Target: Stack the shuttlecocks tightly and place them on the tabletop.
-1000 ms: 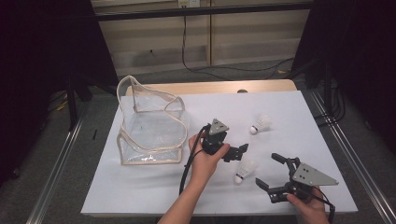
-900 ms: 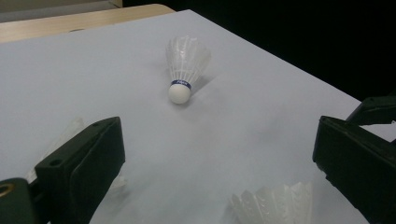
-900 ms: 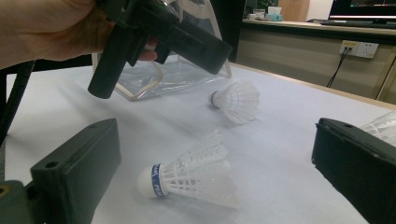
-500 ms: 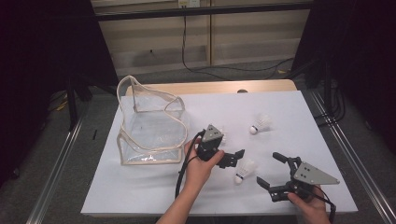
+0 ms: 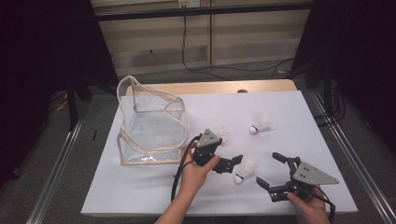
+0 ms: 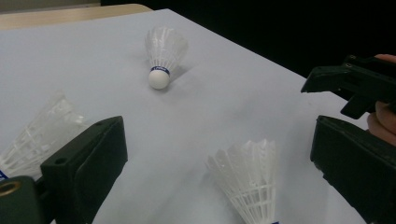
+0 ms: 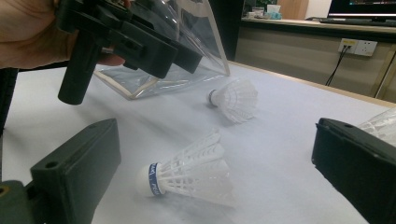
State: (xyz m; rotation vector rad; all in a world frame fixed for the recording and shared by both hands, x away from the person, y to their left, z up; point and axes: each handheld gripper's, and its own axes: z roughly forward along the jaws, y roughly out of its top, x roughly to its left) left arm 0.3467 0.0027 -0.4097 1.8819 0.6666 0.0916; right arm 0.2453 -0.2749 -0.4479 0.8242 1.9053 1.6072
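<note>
Left gripper [image 5: 233, 163] sits low over the white table sheet [image 5: 154, 191], jaws spread wide and gripping nothing, with the nearest shuttlecock [image 5: 244, 169] lying on its side just off its tips at about four o'clock in the high view. In the left gripper view that same shuttlecock shows feathers-first between the two black jaws, not touched by either. Over at the right, the right gripper [image 5: 270, 173] rests on the sheet near the front edge, jaws also gaping, nothing held; the nearest shuttlecock lies at its nine o'clock, close but apart, cork end with a blue band pointing toward the person. A second shuttlecock [image 5: 222, 136] lies just behind the left gripper at twelve o'clock, beside the clear plastic bag [image 5: 149, 123], which stands open on the left half of the sheet. A third shuttlecock [image 5: 259, 124] lies well apart, up at one o'clock, cork toward the front.
</note>
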